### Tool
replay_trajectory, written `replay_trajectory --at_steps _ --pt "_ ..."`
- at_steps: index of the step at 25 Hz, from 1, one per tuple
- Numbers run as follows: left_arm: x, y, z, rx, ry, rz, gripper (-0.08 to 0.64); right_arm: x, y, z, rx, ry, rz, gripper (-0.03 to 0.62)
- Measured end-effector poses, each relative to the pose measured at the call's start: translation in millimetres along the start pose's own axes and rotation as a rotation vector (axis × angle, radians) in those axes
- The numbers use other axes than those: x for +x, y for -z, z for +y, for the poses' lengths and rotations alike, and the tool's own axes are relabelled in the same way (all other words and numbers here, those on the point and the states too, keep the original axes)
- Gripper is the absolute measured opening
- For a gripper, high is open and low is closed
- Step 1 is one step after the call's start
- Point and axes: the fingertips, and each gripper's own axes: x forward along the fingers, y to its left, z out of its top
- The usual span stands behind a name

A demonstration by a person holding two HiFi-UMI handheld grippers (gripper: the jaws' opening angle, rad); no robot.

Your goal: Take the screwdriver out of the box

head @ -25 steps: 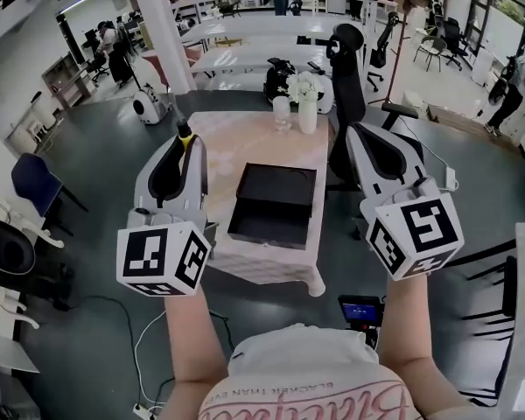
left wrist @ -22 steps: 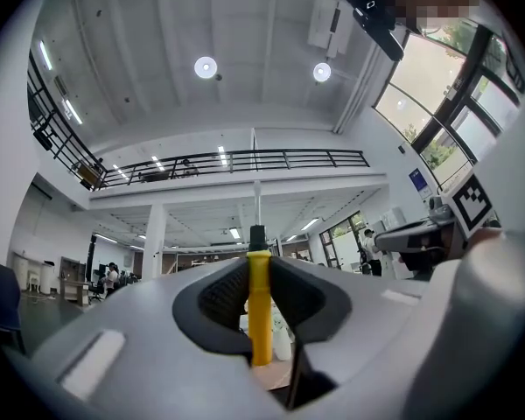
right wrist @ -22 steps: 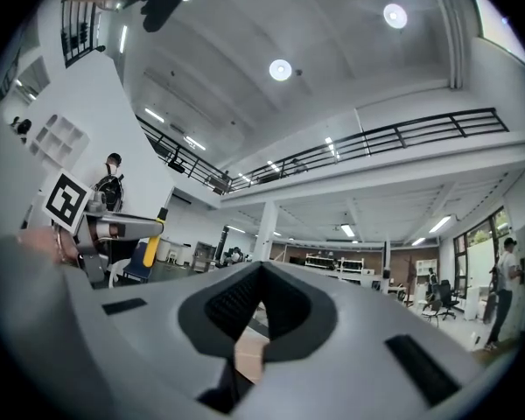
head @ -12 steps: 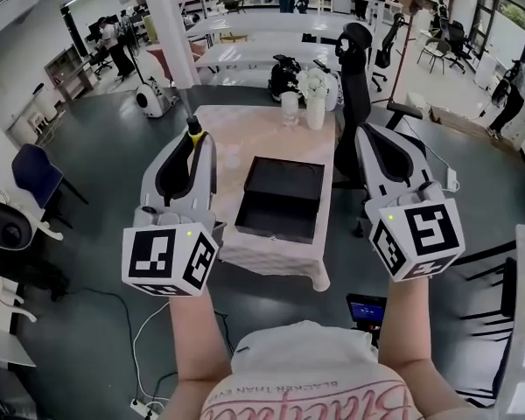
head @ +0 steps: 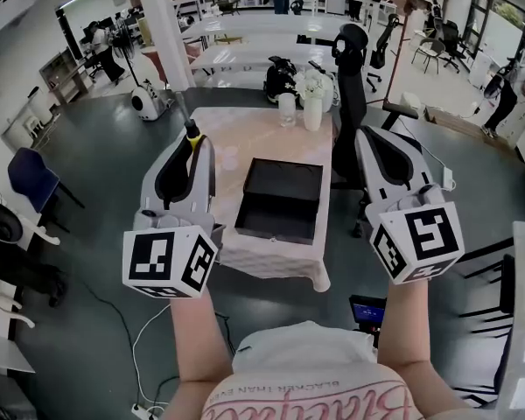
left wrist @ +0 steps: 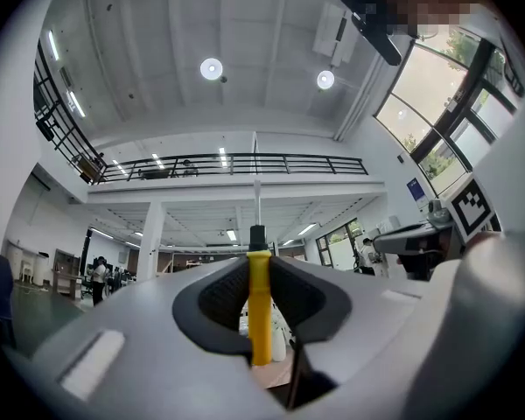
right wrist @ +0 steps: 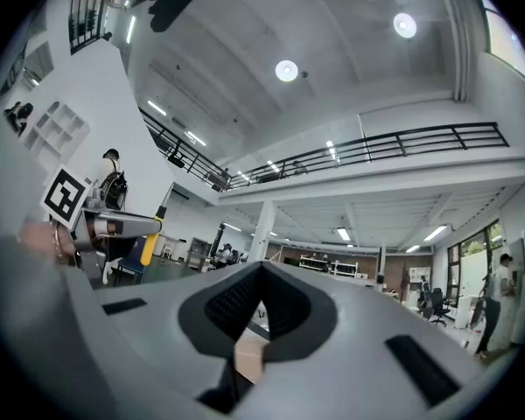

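Note:
My left gripper (head: pixel 191 143) is shut on the yellow-handled screwdriver (head: pixel 192 132). It holds the tool above the table's left side, clear of the box. In the left gripper view the yellow handle (left wrist: pixel 259 304) is pinched between the dark pads, and the thin metal shaft points up past the tips of the left gripper (left wrist: pixel 259 261). The black box (head: pixel 278 201) lies open on the table, its two halves side by side, and nothing shows inside. My right gripper (head: pixel 362 135) hovers off the table's right edge. The jaws of the right gripper (right wrist: pixel 262 271) meet with nothing between them.
The table (head: pixel 241 138) has a pale pink cloth. A white vase of flowers (head: pixel 312 103) and a glass (head: pixel 285 110) stand at its far end. A black office chair (head: pixel 350 68) is by the far right corner. More desks, chairs and people are farther off.
The head camera's view has shifted slightly. Both grippers stay about where they were, and the screwdriver is still held in the left one.

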Motion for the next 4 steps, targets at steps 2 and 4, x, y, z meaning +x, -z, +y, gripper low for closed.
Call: replay_trajectory --at_steps 2,4 --pt "-1.7 0.6 3.5 -0.003 -0.002 0.000 0.081 -1.1 -0.8 1.0 -0.002 0.004 0.000 0.005" --pt "-3.1 0.8 7.2 -0.004 -0.003 -0.002 0.081 -1.9 -1.7 2.5 -0.004 0.007 0.003 0.005"
